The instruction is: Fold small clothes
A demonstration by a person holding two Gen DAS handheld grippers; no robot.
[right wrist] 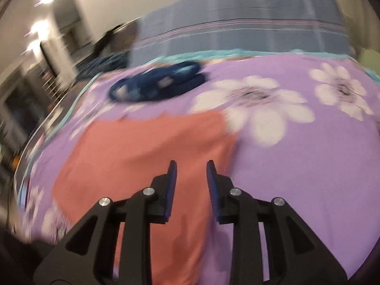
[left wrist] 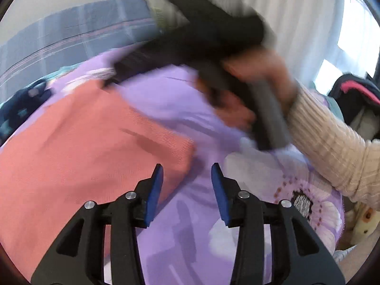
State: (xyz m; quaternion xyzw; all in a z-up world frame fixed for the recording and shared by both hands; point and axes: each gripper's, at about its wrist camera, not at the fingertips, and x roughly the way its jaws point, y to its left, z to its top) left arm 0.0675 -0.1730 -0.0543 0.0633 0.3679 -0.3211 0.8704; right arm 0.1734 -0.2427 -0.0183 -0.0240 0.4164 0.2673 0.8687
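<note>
A salmon-pink garment (left wrist: pixel 78 147) lies flat on the purple flowered bedspread (left wrist: pixel 180 213); it also shows in the right wrist view (right wrist: pixel 147 156). My left gripper (left wrist: pixel 187 168) is open and empty, just above the garment's right edge. My right gripper (right wrist: pixel 188 165) is open and empty, above the garment's right side. In the left wrist view the right gripper body (left wrist: pixel 201 38) shows blurred, held by a hand (left wrist: pixel 258 76) in a cream ribbed sleeve, over the far side of the garment. A dark blue patterned garment (right wrist: pixel 156 83) lies farther back on the bed.
A blue striped headboard or pillow (right wrist: pixel 249 30) stands behind the bed. The bed's left edge (right wrist: pixel 42 128) drops toward dark furniture. White curtains (left wrist: pixel 296 11) and a dark bag with pink trim (left wrist: pixel 356 92) are at the right. A plush toy (left wrist: pixel 363 218) lies beside the bed.
</note>
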